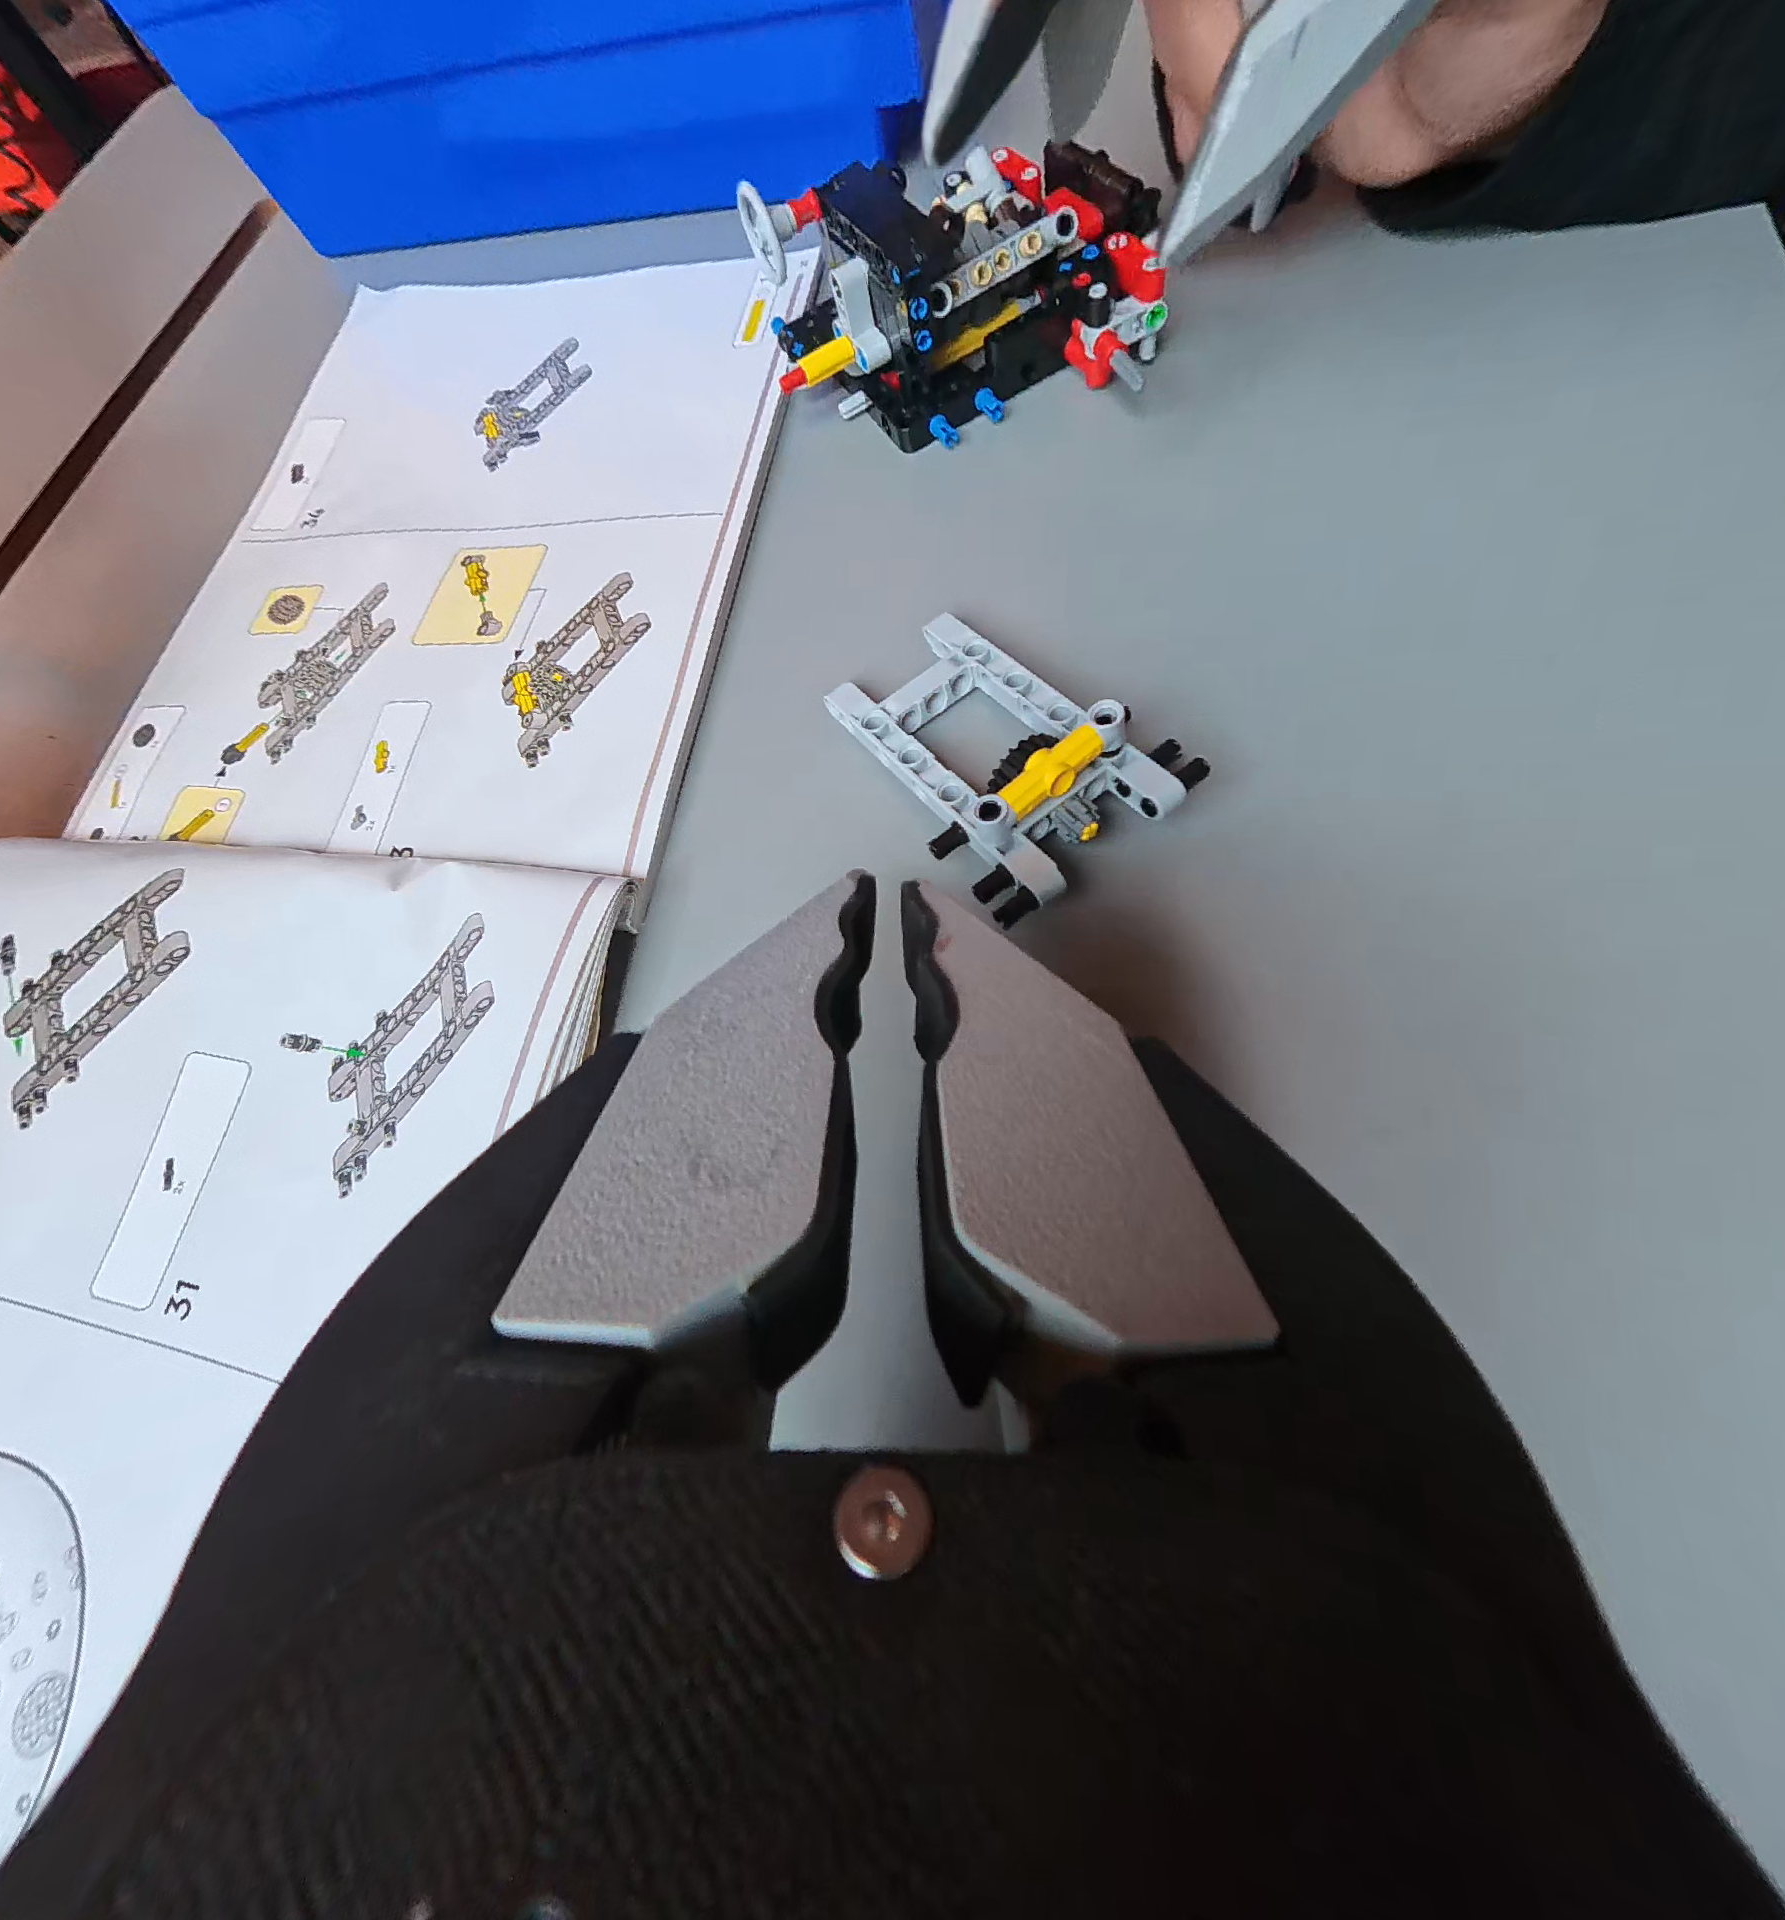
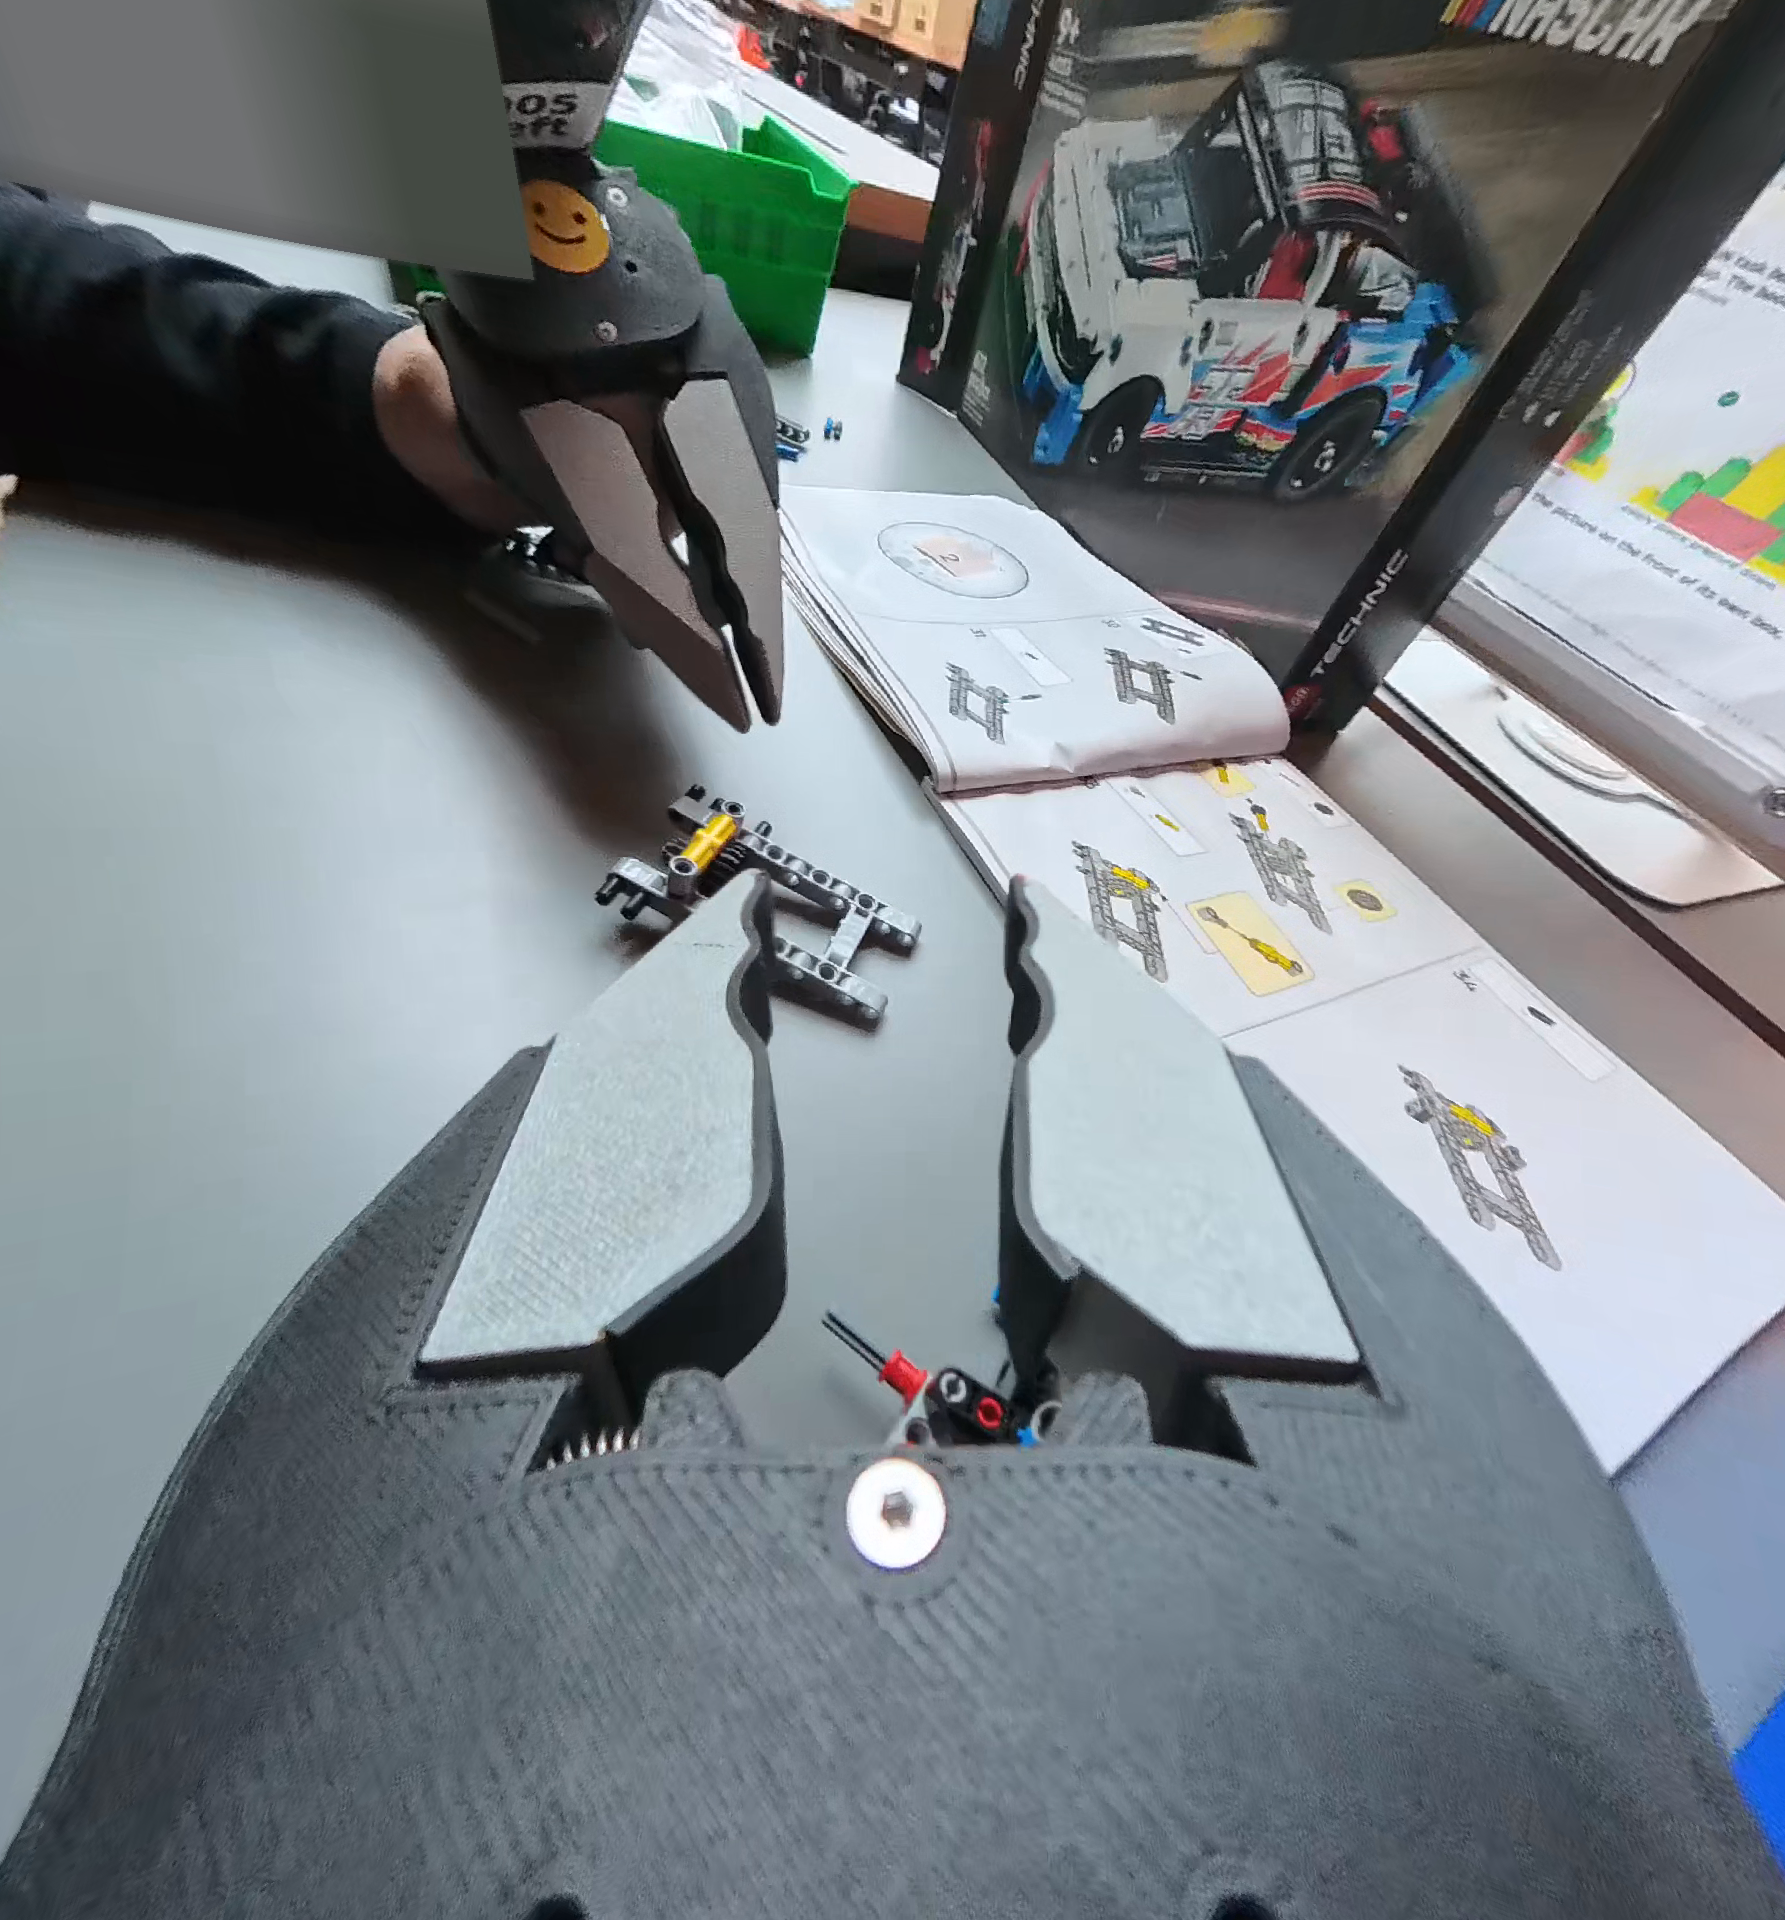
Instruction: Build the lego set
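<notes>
The left gripper (image 1: 888, 894) hovers low over the grey table (image 1: 1439, 935) with its jaws drawn nearly together and nothing between them, its tips aimed at the near end of the small grey frame (image 1: 1013, 758). That looks like a poise to pinch one of the black pins or the thin beam there. The frame lies flat just ahead, its yellow axle piece (image 1: 1054, 774) across the middle, and sits beside the open instruction booklet (image 1: 431, 582), probably so it can be checked against the drawn steps. The right gripper (image 2: 883, 899) has its jaws spread wide and empty. In its own view it faces back toward the frame while the larger black and red assembly (image 1: 971, 301) stands beneath it. Whether a fingertip touches that assembly I cannot tell, as the far edge of the left view is cramped. The assembly rests near the booklet's corner, well apart from the frame, likely awaiting it. Behind stand a blue bin (image 1: 555, 114) and the set's box (image 2: 1231, 291).
</notes>
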Motion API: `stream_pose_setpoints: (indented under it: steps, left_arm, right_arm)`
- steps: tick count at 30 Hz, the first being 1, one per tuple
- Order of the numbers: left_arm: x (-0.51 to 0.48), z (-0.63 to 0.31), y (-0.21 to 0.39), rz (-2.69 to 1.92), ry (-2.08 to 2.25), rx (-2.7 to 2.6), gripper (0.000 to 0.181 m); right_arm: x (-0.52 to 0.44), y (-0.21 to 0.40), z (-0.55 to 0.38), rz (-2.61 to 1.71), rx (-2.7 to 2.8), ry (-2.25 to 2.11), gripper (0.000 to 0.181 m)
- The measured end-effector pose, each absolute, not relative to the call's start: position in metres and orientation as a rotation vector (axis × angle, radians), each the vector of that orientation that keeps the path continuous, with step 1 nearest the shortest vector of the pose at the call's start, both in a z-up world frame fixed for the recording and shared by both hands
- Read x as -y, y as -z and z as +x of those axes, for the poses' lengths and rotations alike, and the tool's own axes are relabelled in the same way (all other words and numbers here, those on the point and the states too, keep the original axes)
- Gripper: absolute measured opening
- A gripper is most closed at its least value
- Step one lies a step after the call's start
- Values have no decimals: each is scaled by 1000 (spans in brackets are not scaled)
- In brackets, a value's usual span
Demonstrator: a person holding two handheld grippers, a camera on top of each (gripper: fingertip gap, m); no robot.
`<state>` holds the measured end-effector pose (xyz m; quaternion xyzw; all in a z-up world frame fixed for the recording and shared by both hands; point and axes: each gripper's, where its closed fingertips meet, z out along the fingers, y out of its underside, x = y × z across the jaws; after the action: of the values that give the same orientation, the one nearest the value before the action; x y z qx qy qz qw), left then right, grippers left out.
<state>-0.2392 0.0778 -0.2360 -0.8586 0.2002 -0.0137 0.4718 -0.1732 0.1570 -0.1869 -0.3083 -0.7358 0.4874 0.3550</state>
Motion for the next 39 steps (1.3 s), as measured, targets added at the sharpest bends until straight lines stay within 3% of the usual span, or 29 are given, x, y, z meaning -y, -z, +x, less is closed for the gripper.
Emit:
stream_pose_setpoints:
  steps: [39]
  left_arm:
    - [-85,-247,232,-2053,-80,-481,0]
  right_arm:
    - [-183,157,-164,-783,1728,-1395,30]
